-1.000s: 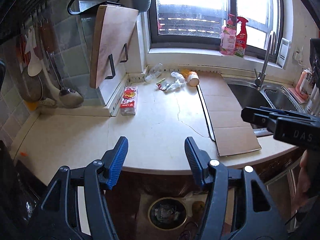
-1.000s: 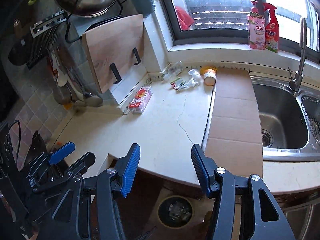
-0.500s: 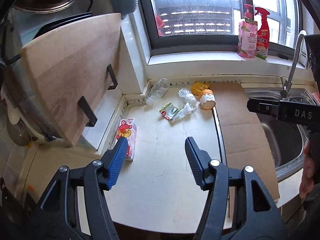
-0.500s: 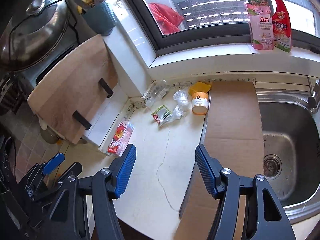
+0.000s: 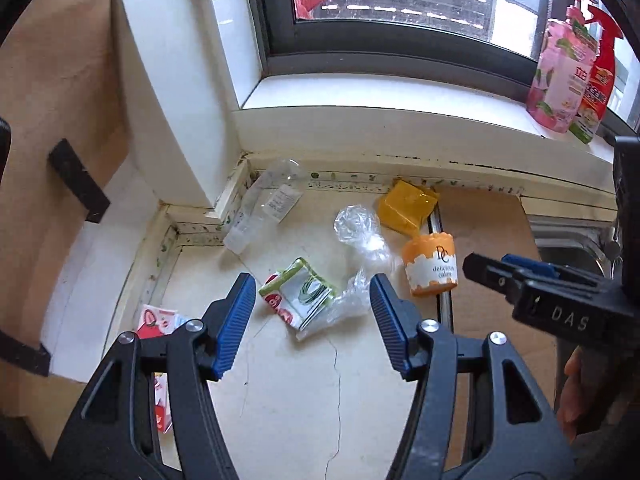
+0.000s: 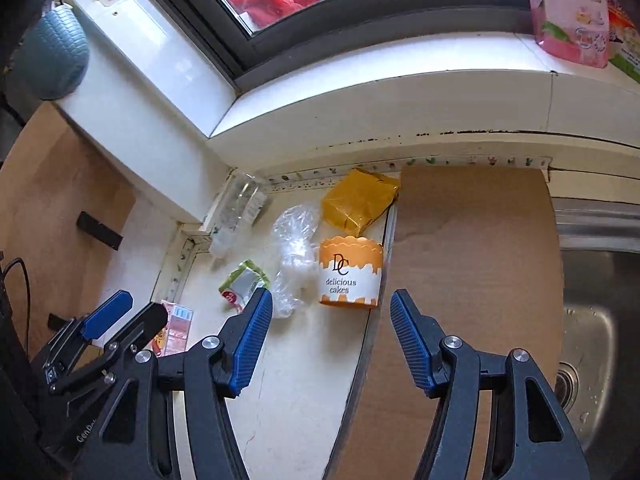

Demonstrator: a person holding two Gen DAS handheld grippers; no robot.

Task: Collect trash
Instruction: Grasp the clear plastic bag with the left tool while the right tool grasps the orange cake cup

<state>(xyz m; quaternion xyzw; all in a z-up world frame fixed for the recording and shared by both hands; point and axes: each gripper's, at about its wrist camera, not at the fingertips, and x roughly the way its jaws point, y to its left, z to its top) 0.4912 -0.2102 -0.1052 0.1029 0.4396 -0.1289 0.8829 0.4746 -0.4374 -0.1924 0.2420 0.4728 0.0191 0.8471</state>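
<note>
The trash lies in the back corner of the cream desk (image 5: pixel 288 392), under the window sill. A green-and-white wrapper (image 5: pixel 298 298) lies flat just ahead of the left claw (image 5: pixel 312 320), with crumpled clear plastic (image 5: pixel 360 248) touching it at its 3 o'clock side and running back toward 12 o'clock. An orange-and-white paper cake cup (image 5: pixel 432 266) printed "delicious cakes" lies on its side at the plastic's 3 o'clock, against the edge of a brown cardboard sheet (image 6: pixel 472 264). Behind the cup, at 12 o'clock, an orange packet (image 5: pixel 406 208) sits by the wall. A clear plastic bottle (image 5: pixel 262 208) lies tilted in the corner at 11 o'clock from the wrapper. A red-and-white carton (image 5: pixel 158 322) lies at 9 o'clock, partly hidden behind the left claw's finger.

The left claw hangs above the desk with its blue-padded jaws spread wide, holding nothing and touching nothing; the wrapper shows between them. The right claw (image 6: pixel 332 338) is likewise spread wide and empty, above the desk's seam with the cardboard, the cake cup (image 6: pixel 350 274) just beyond its gap at 12 o'clock.

Outward, a pink bottle (image 5: pixel 554 76) and a red spray bottle (image 5: pixel 598 80) stand on the sill at 2 o'clock, a wooden cutting board (image 5: pixel 52 128) leans at 9 o'clock, and a steel sink (image 6: pixel 596 304) lies at 3 o'clock.
</note>
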